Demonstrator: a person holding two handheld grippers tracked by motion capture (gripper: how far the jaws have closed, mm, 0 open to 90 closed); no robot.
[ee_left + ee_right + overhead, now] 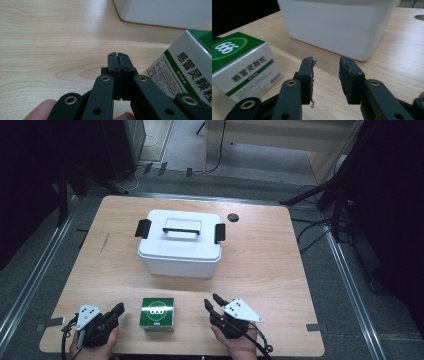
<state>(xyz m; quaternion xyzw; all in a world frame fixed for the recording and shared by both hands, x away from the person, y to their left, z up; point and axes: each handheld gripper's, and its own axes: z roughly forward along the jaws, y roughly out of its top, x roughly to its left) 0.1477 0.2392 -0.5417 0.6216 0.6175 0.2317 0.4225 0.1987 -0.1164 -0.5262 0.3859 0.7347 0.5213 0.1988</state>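
Note:
A green and white medicine box lies near the table's front edge, between the two hands. Left of it, my left gripper rests on the wood with its jaws pressed together and nothing between them. My right gripper sits to the right of the box, jaws apart with only bare wood in the gap. A white lidded storage bin with a black handle and black side latches stands at the middle of the table, beyond both grippers.
The wooden table has a round black cable hole at the back right of the bin. Dark stands and cables surround the table on the floor.

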